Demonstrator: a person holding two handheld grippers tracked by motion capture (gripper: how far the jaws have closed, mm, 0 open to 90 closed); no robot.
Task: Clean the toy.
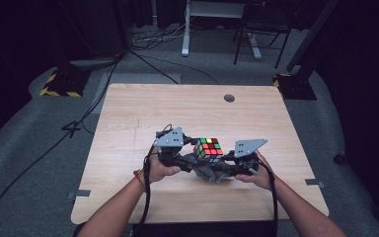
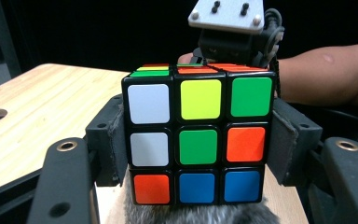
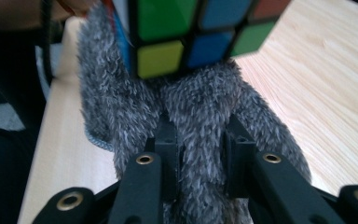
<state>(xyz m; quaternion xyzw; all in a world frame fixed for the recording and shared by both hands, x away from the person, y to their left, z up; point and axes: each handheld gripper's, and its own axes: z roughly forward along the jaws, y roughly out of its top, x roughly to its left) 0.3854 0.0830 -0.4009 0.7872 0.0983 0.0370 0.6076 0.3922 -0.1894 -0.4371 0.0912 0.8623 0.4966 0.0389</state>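
Cube [image 2: 198,140] sits clamped by its side faces between the left gripper's [image 2: 198,154] jaws; the right gripper's [image 3: 200,140] jaws are clenched on grey furry cloth [image 3: 191,107] beneath it. Tugging the cloth could drag it against the cube and twist it loose. Both hang above mid-bench [image 1: 143,103], edges well apart, with open wood all around.

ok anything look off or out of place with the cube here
Nothing broken or spilled. The scrambled multicolour puzzle cube sits squarely between the left gripper pads, its layers aligned. The one oddity: a grey fuzzy cloth is bunched under the cube, pinched by the right gripper.
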